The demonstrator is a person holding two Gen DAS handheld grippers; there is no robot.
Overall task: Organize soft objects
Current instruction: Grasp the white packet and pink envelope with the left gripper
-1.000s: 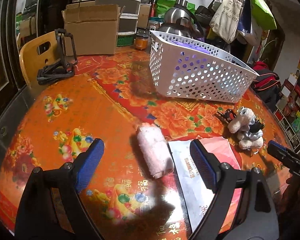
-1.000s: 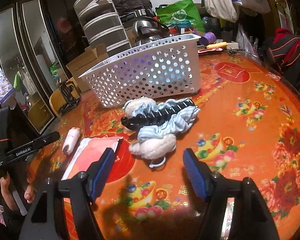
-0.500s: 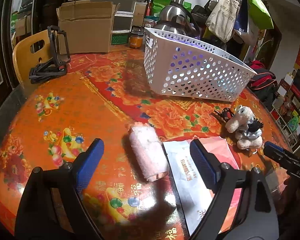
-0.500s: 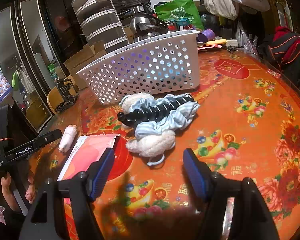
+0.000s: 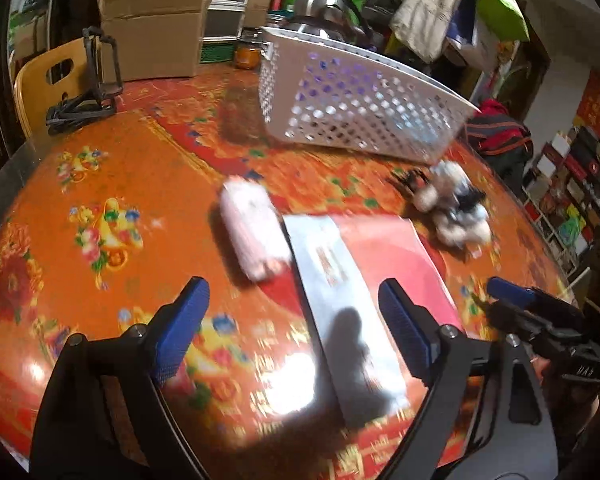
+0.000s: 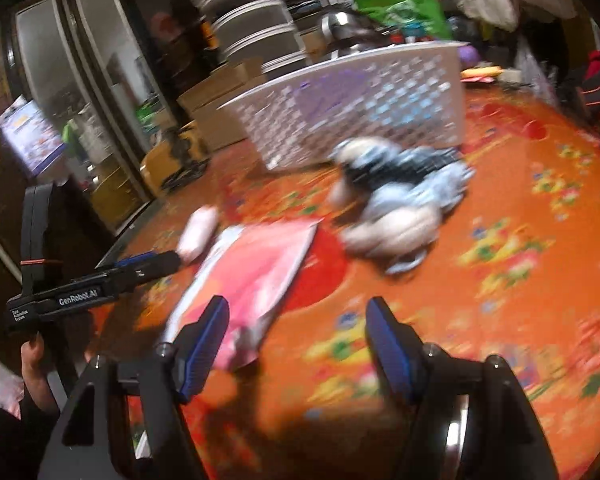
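— So, both grippers low over the table (image 5: 100,152): left gripper (image 5: 292,328) spread wide, nothing between its fingers.

— Right gripper (image 6: 296,336) too, spread and empty. Rolled pink towel (image 5: 254,232) lies beside the red-and-white packet (image 5: 364,272).

— Plush-and-scrunchie heap (image 6: 404,196) sits just before the white perforated basket (image 6: 360,96).
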